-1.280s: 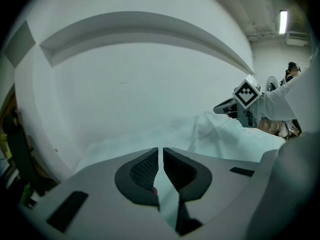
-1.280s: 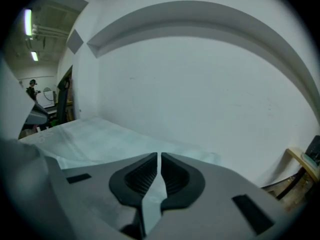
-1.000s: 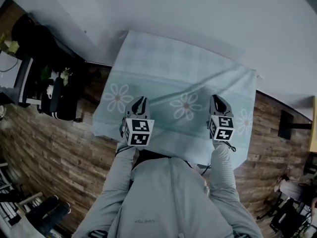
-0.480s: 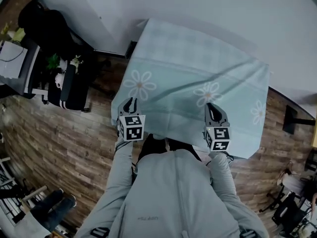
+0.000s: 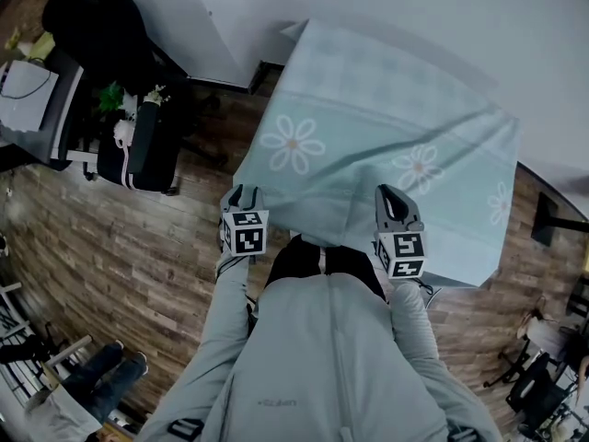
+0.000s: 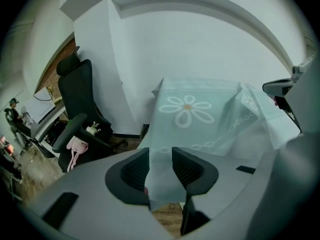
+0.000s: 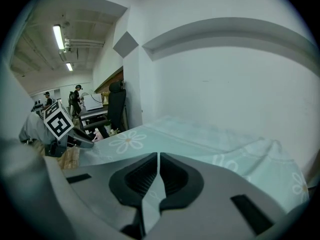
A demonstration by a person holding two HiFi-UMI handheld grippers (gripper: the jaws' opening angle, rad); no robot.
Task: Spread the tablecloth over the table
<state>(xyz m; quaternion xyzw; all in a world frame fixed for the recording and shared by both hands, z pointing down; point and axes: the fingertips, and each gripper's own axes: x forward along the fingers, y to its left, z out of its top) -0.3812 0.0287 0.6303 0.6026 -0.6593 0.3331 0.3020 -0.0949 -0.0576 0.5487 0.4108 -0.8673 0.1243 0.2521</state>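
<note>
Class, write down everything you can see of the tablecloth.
The tablecloth is pale green fabric printed with white daisies and a chain-like border. It covers and hides the table beside a white wall, creased by one diagonal fold, edges drooping toward the wooden floor. The right gripper is shut on its near edge; the jaws of the left gripper have just been opening, the near corner hanging loose between them.

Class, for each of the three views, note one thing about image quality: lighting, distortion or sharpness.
Head view: dim, bluish, darkened corners; soft fold shadows cross the tablecloth. Left gripper view: strong fisheye bends the wall ledge into an arc, black corners, the office chair is sharp. Right gripper view: same fisheye; the ceiling light glares bright, distant people tiny and indistinct.
</note>
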